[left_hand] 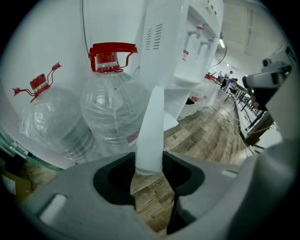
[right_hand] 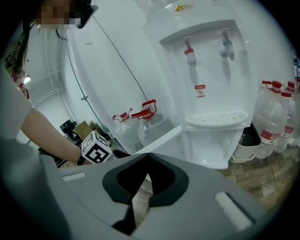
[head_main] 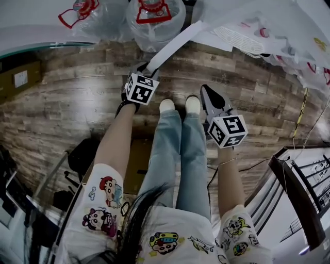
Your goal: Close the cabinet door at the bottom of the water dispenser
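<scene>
The white water dispenser [right_hand: 206, 84] stands with its bottom cabinet [right_hand: 211, 145] open. Its white cabinet door [head_main: 175, 44] swings out toward me over the wooden floor. My left gripper [head_main: 144, 68] has the door's free edge [left_hand: 151, 136] between its jaws, and the pads press on both faces. In the left gripper view that gripper [left_hand: 149, 164] points steeply down along the door. My right gripper [head_main: 207, 93] hovers to the right of the door, apart from it. Its jaws [right_hand: 147, 157] are shut on nothing and point toward the dispenser.
Large clear water bottles [head_main: 154, 15] with red handles [left_hand: 112, 51] stand left of the dispenser, behind the door. More bagged bottles [head_main: 289, 31] lie at the right. A white bin [right_hand: 248, 140] sits beside the dispenser. My shoes [head_main: 178, 105] are between the grippers. A dark rack [head_main: 304, 196] is at lower right.
</scene>
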